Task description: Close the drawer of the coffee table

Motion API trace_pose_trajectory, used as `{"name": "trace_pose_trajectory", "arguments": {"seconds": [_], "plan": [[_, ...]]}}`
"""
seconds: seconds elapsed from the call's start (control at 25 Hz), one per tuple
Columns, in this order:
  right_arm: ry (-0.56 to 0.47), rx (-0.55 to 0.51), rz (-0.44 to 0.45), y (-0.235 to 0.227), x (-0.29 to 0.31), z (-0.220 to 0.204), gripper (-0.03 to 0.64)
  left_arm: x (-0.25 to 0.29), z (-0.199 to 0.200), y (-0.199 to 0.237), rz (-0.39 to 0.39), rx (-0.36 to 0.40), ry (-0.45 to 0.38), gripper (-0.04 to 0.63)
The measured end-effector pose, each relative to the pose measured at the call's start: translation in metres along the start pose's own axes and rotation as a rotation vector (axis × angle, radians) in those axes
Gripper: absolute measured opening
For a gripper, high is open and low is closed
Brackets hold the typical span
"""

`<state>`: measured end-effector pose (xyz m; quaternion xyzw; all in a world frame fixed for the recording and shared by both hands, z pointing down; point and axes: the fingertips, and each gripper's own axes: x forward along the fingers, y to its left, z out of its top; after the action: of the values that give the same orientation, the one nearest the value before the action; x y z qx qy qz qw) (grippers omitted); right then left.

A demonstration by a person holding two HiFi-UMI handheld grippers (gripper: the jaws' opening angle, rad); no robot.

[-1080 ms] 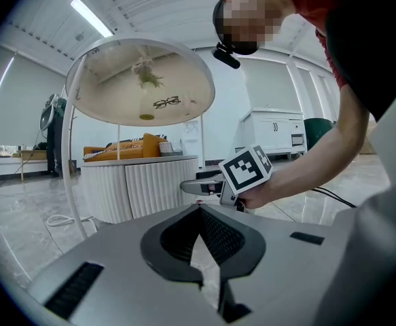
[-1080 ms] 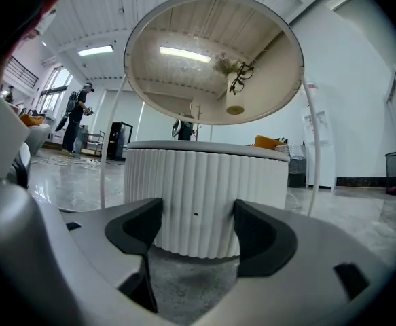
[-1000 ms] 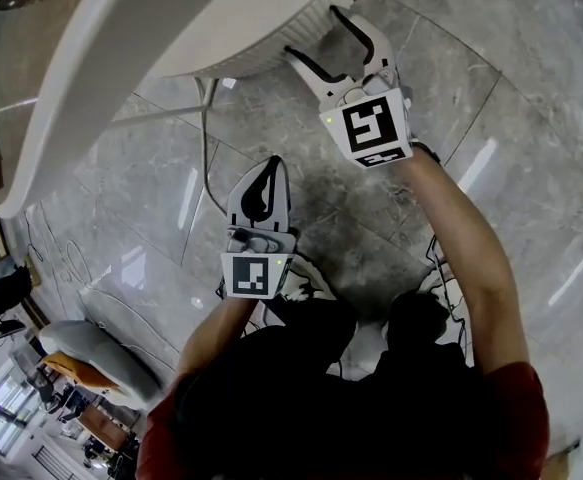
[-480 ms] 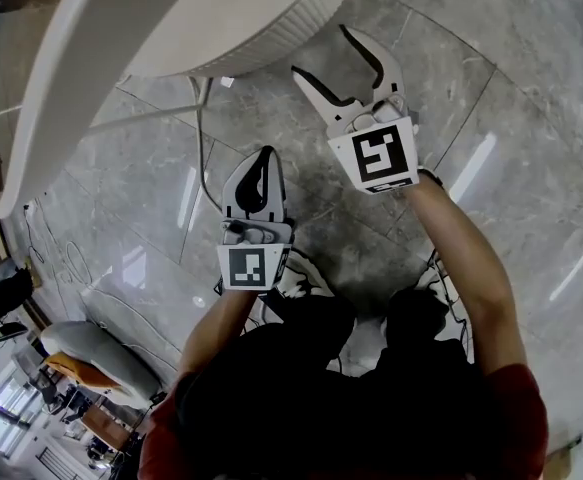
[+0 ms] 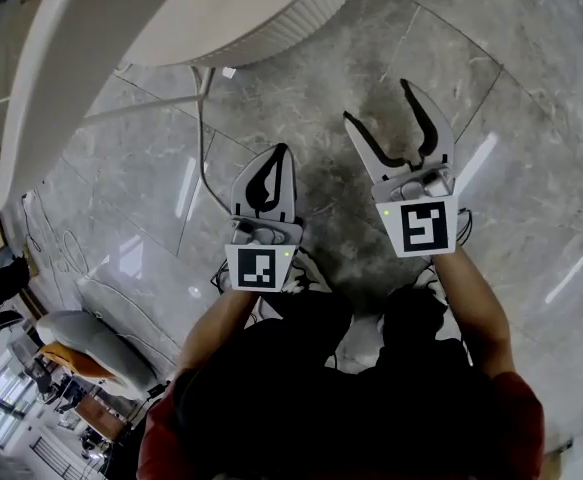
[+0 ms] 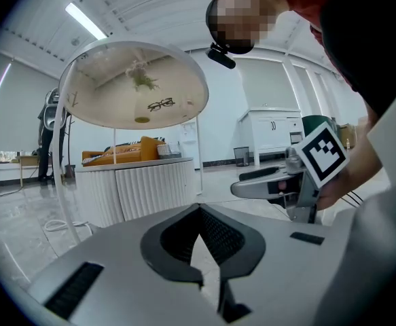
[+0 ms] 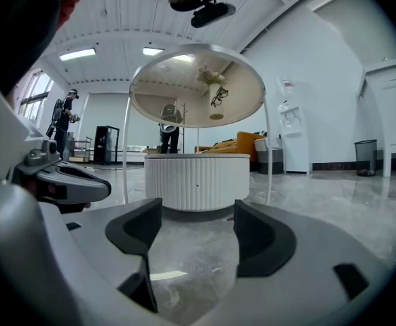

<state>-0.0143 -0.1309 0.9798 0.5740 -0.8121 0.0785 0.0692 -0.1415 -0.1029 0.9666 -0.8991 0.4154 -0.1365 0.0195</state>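
Nearest, above the marble floor, the left gripper has its jaws pressed together on nothing. Beside it, the right gripper holds its jaws spread and empty. Beyond both and clear of them stands the round coffee table; I can't pick out the drawer on its ribbed white side.

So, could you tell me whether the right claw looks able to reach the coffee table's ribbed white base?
Probably yes: the right claw is open and faces the ribbed white base, with only bare floor between them.
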Motion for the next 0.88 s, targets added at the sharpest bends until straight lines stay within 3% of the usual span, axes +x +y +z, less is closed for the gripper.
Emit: {"name": "trace_pose_trajectory", "arguments": {"seconds": [0.32, 0.68, 0.88], "plan": [[0.014, 0.035, -0.087, -0.023, -0.045, -0.007, 0.316, 0.001, -0.001, -0.006, 0.002, -0.009, 0.023, 0.012], [0.004, 0.025, -0.109, -0.031, -0.045, -0.003, 0.313, 0.003, 0.006, -0.011, -0.02, 0.013, 0.012, 0.011], [-0.018, 0.027, -0.144, -0.036, -0.047, -0.001, 0.168, 0.003, 0.006, -0.01, -0.018, 0.006, 0.004, 0.012]]}}
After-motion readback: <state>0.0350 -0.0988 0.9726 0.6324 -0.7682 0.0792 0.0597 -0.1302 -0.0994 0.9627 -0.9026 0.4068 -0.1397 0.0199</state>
